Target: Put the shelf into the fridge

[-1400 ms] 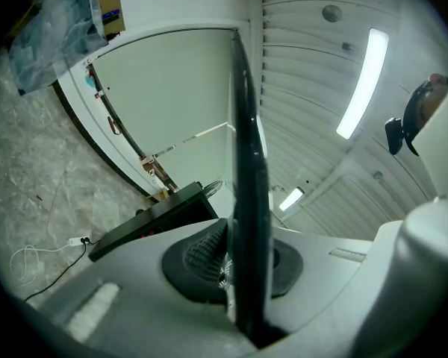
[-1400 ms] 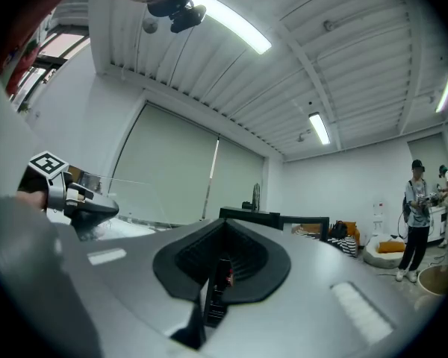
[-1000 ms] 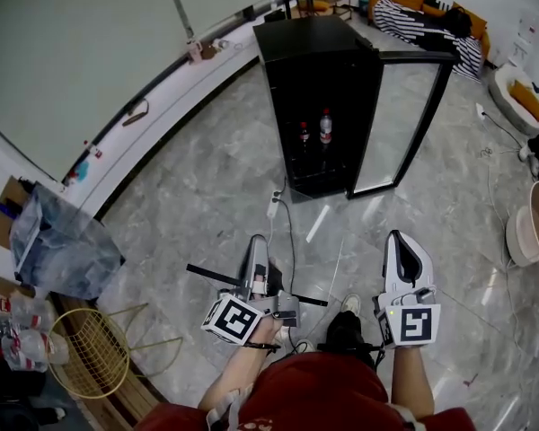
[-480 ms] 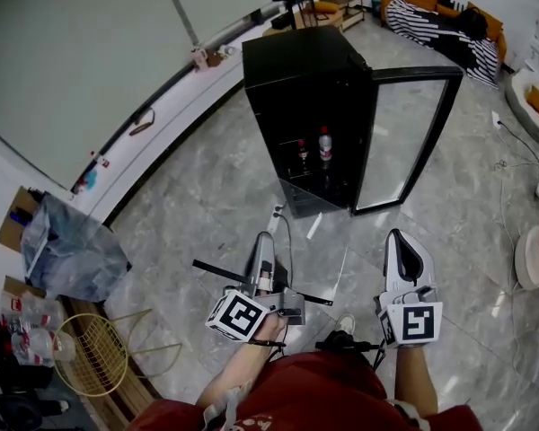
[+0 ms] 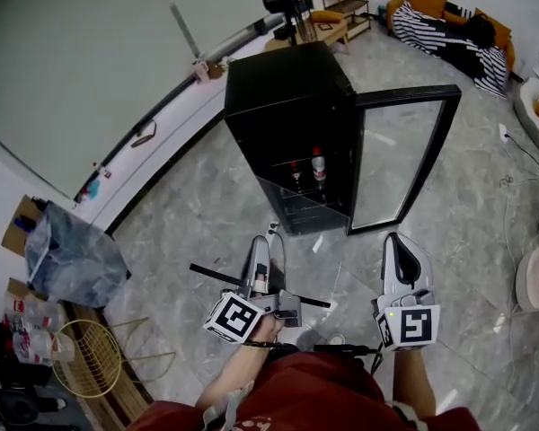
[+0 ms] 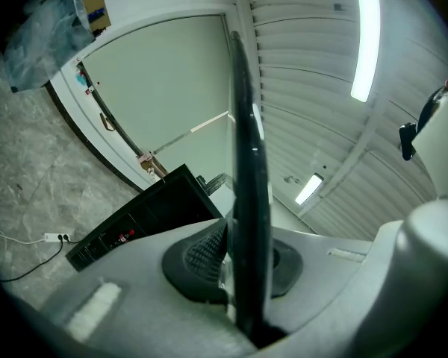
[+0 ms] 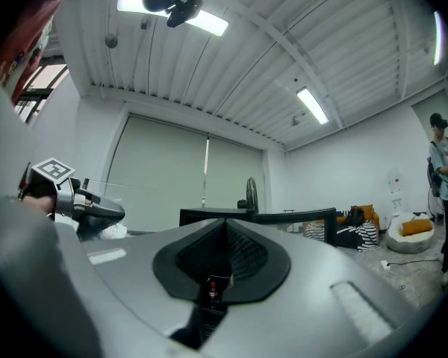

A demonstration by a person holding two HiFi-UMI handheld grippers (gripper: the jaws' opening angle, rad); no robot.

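Black fridge (image 5: 283, 79), grey marbled floor (image 5: 193, 218)

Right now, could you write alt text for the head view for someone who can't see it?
From above: a person's left gripper holds a dark-edged glass shelf in its shut jaws; the right gripper carries nothing. Ahead on the marble floor stands a black fridge, glass door open, bottles inside.

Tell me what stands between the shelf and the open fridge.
Nothing visible blocks the way. The shelf, clamped in the left hand-held gripper, faces the fridge, whose door is swung open to the right. Only a power strip lies on the floor in front, and two bottles stand inside.
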